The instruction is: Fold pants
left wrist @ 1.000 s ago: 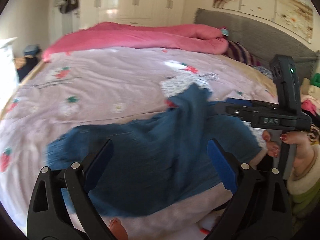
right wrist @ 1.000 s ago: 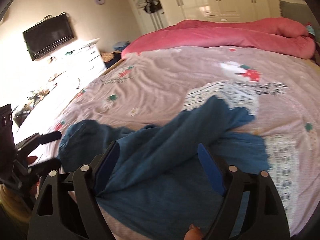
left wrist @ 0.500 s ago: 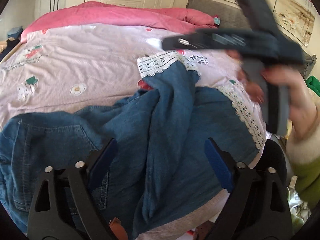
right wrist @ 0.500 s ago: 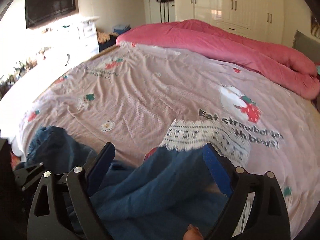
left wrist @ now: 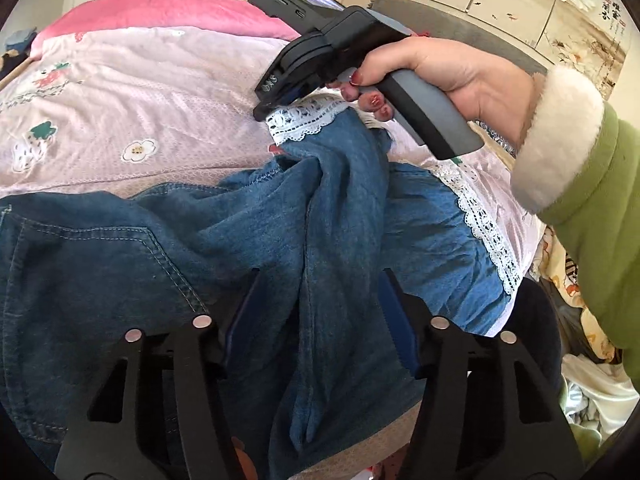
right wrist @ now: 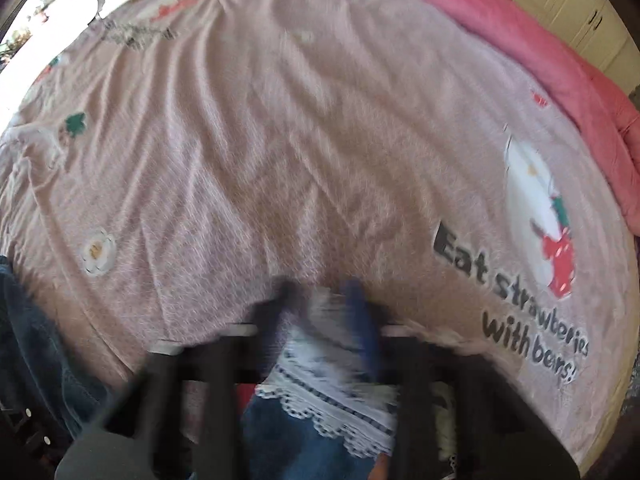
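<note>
Blue denim pants (left wrist: 248,248) with white lace cuffs lie crumpled on the pink bedspread (left wrist: 132,92). My left gripper (left wrist: 316,312) sits low over them, its jaws partly closed around a raised ridge of denim. My right gripper (right wrist: 320,312) is blurred; its jaws stand close together around the lace cuff (right wrist: 328,408) of one leg. In the left wrist view the right gripper (left wrist: 272,108) is held by a hand at the far lace cuff (left wrist: 304,120). The second lace cuff (left wrist: 484,224) lies at the right edge of the bed.
A pink duvet (left wrist: 160,8) lies bunched along the far side of the bed, also in the right wrist view (right wrist: 540,52). A grey headboard (left wrist: 448,28) stands at the right. White wardrobes line the back wall. Clothes are piled off the bed's right side (left wrist: 580,380).
The right gripper moved forward to the far lace cuff and its jaws narrowed around it. The left gripper dropped down onto the denim and its jaws narrowed around a fold.
</note>
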The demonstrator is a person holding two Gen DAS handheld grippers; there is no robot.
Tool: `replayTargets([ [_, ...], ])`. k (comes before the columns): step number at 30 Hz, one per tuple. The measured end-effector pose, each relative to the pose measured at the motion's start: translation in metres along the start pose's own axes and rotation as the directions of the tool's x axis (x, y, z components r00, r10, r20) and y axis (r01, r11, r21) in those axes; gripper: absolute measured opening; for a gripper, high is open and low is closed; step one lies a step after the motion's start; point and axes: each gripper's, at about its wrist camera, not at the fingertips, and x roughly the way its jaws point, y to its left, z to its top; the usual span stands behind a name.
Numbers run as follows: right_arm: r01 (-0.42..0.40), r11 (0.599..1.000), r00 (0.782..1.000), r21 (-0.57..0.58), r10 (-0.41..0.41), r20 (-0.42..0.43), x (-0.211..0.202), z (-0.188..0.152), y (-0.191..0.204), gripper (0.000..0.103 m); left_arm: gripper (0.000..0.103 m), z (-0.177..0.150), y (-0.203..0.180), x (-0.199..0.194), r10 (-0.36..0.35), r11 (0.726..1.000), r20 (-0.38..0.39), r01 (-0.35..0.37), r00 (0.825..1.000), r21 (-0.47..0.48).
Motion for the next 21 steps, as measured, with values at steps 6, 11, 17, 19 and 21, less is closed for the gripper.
replayTargets([
  [6, -0.131, 0.986, 0.974, 0.106, 0.108, 0.198, -0.065, -0.04, -0.034, 0.012, 0.046, -0.001, 0.004, 0.002, 0.0, 1.0, -0.006, 0.0, 1.0, -0.013],
  [11, -0.225, 0.952, 0.927, 0.206, 0.144, 0.347, -0.125, -0.104, -0.071, 0.012, 0.039, -0.001, 0.003, 0.003, 0.011, 1.0, -0.006, -0.011, 1.0, -0.005],
  [17, -0.296, 0.91, 0.892, 0.291, 0.154, 0.426, -0.157, -0.188, -0.103, 0.0, 0.029, -0.001, -0.002, 0.01, 0.032, 0.999, -0.016, -0.032, 0.999, -0.011],
  [19, -0.265, 0.919, 0.901, 0.292, 0.127, 0.416, -0.156, -0.21, -0.105, 0.0, 0.028, -0.002, -0.006, 0.01, 0.046, 0.999, -0.018, -0.046, 0.999, -0.004],
  [21, -0.286, 0.91, 0.896, 0.299, 0.144, 0.42, -0.151, -0.224, -0.107, 0.001, 0.028, -0.001, -0.008, 0.011, 0.054, 0.999, -0.019, -0.054, 0.998, -0.003],
])
